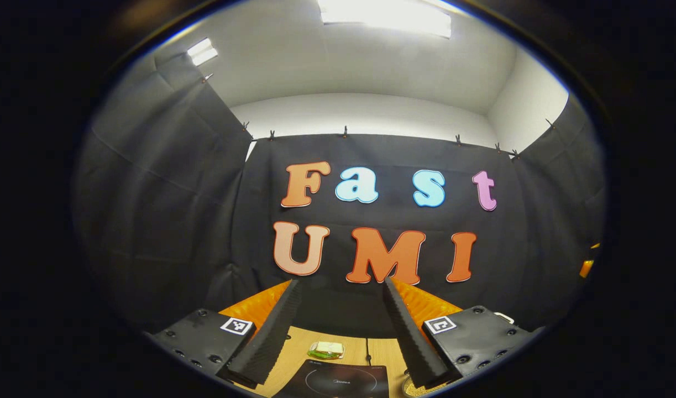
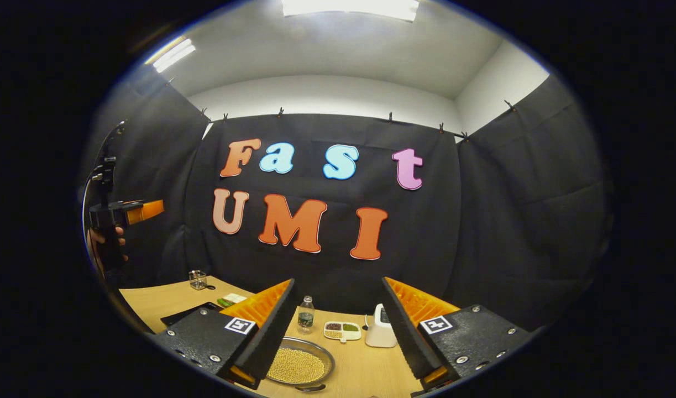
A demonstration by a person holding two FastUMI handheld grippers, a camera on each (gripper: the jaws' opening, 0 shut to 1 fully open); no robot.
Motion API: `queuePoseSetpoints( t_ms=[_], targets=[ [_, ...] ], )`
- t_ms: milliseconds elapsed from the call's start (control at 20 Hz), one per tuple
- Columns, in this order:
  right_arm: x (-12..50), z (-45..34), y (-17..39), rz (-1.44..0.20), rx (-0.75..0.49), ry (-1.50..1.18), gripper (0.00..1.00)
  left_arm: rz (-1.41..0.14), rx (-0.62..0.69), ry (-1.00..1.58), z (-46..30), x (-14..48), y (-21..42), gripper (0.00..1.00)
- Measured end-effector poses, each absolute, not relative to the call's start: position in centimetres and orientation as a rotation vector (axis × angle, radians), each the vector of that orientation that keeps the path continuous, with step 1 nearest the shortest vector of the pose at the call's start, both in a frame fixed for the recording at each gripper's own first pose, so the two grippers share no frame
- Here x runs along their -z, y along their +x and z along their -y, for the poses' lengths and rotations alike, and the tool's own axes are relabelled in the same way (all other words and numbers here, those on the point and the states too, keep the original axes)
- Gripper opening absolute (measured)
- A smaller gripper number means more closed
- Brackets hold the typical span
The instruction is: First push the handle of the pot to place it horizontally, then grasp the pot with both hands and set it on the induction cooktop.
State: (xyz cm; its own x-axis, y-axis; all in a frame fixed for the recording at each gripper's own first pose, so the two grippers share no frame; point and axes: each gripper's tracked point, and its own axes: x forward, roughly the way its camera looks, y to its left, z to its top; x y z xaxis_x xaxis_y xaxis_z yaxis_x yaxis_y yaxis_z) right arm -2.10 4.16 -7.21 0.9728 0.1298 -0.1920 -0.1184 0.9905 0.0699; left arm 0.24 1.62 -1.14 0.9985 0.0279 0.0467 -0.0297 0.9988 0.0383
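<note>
The pot (image 2: 298, 365), a shallow metal pan filled with pale beans, sits on the wooden worktop (image 2: 365, 370) just beyond the right gripper (image 2: 338, 326), and its handle is too near the view's edge to judge. The induction cooktop (image 1: 338, 380) lies below the left gripper (image 1: 338, 331). Both grippers hang high with jaws released, grasping nothing, so a hard shove or uneven lift could likely spill the beans.

A light wooden table (image 2: 365, 370) is seen bearing a round metal pot of yellow grains (image 2: 299, 366), a small clear bottle (image 2: 306, 313), a divided white dish (image 2: 342, 330) and a black induction cooktop (image 1: 338, 380).
</note>
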Motion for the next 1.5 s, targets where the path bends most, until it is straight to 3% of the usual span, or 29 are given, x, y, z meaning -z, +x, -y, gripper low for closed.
queuePoseSetpoints(
  t_ms=[400,650,1000,1250,1500],
  targets=[
    [15.7,-8.6,-5.2,-0.472,-0.317,0.203,0.88,0.018,-0.04,0.043,-1.6,2.9,0.6,0.97],
    [20.6,-10.2,-6.1,-0.625,-0.363,0.282,0.83,-0.021,-0.053,0.083,-1.9,4.7,0.4,0.98],
    [27.9,-12.6,-7.7,-0.875,-0.38,0.418,0.56,0.006,-0.044,0.119,-1.9,4.4,0.3,0.97],
    [31.8,-15.0,-9.1,-1.009,-0.418,0.489,0.48,-0.043,-0.069,0.111,-3.5,6.7,1.0,0.97],
    [35.8,-17.1,-9.9,-1.166,-0.413,0.537,0.23,-0.061,-0.12,0.119,-5.2,7.5,1.5,0.97]
  ],
)
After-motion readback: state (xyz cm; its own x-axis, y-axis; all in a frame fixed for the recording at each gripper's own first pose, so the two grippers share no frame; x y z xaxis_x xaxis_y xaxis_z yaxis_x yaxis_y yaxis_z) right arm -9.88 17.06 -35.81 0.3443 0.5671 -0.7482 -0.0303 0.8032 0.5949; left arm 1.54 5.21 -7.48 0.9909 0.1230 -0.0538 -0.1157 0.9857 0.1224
